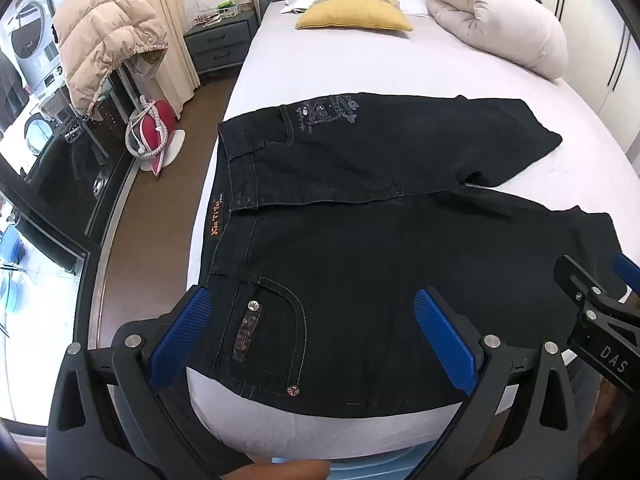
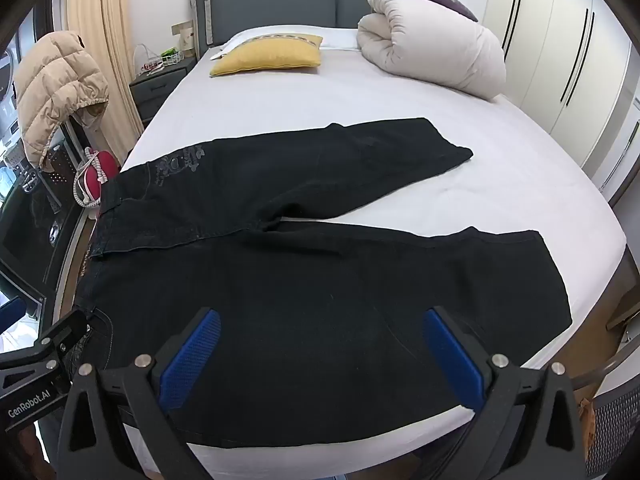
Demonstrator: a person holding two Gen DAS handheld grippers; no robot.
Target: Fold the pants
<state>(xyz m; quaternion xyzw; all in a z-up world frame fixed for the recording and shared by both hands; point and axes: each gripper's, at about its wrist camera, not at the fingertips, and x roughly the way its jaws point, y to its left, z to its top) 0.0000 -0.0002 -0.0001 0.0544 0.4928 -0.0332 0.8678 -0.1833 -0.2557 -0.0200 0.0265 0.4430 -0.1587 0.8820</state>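
Note:
Black jeans point(image 1: 360, 216) lie spread flat on the white bed sheet point(image 1: 320, 68), waistband to the left and both legs running right, a little apart. My left gripper point(image 1: 312, 300) hovers open over the near hip, its blue pads either side of the front pocket point(image 1: 272, 328), with nothing between them. My right gripper point(image 2: 322, 320) stands open above the near leg of the jeans point(image 2: 320, 264), also holding nothing. Each gripper shows in the other's view: the right gripper point(image 1: 596, 268) at the right edge, the left gripper point(image 2: 44, 316) at the left edge.
A yellow pillow point(image 2: 268, 56) and a rolled white duvet point(image 2: 432, 52) lie at the head of the bed. A beige puffer jacket point(image 1: 104, 36) hangs at the left, above a red object point(image 1: 156, 128) on the floor. A grey nightstand point(image 1: 224, 44) stands by the headboard, and wardrobe doors point(image 2: 568, 60) line the right.

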